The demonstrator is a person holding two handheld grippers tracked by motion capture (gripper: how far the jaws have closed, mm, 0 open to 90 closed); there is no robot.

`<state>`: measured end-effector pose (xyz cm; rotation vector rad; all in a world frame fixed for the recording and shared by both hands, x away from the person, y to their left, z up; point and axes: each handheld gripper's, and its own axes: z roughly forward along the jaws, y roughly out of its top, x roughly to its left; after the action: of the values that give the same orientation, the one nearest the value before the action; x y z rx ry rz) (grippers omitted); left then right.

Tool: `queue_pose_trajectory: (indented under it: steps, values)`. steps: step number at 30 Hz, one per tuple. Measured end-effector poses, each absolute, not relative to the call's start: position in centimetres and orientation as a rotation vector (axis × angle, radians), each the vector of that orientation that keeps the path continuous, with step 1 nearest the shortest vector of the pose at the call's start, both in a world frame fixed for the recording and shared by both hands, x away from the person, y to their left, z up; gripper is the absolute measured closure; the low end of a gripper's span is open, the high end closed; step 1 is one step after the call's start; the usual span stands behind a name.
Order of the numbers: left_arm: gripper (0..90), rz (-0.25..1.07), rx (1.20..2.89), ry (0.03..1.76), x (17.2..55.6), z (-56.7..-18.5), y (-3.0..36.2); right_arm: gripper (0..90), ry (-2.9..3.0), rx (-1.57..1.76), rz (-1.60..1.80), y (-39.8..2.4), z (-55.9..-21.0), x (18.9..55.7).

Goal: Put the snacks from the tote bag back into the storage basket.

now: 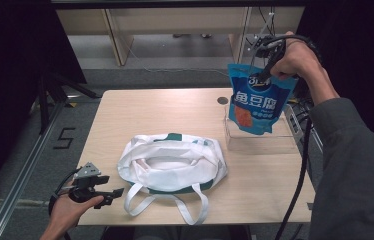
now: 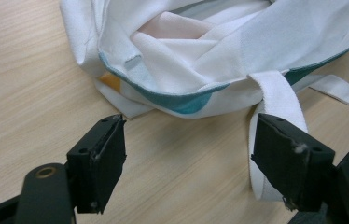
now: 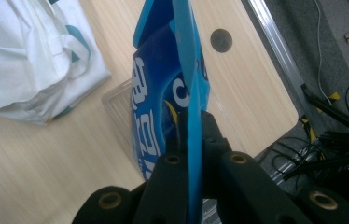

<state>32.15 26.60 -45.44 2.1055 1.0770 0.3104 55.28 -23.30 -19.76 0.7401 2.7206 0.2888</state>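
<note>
One wooden table (image 1: 165, 112) carries everything, its pale top bare along the far edge and across the left third, where the boards run clear out to the left rim. A round cable hole (image 1: 222, 100) sits near the far edge, right of centre. Beyond the right rim, the right gripper view shows dark floor and loose cables close under the table's corner.

Next in size, a white tote bag (image 1: 172, 162) with teal trim lies slumped near the middle of the table, mouth open upward, its two white straps (image 1: 192, 207) trailing toward the near edge. Bare wood separates the bag from the left rim and from the far edge.

To the bag's right stands a clear plastic box (image 1: 260, 137), near the right rim, with a narrow strip of table between it and the bag.

Above that box hangs a blue snack pouch (image 1: 257, 102), lifted off the table; its lower end is in line with the box's open top. The right gripper (image 1: 265, 67) has its jaws pinched together on the pouch's top edge, the film running straight between the pads in the right gripper view.

Smallest, the left gripper (image 1: 110, 195) rests low at the near left corner, jaws spread apart with nothing between them, one strap lying just in front of one jaw.
</note>
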Motion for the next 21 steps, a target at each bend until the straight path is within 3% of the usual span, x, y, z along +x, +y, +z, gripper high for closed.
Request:
queue_pose_trajectory:
  steps: [21]
  values:
    - [24.3, 0.298, 2.123, 1.088, 32.1, -45.4, 26.6, 90.0, 2.74, 0.799, 0.331, -25.0, -23.9, 57.2]
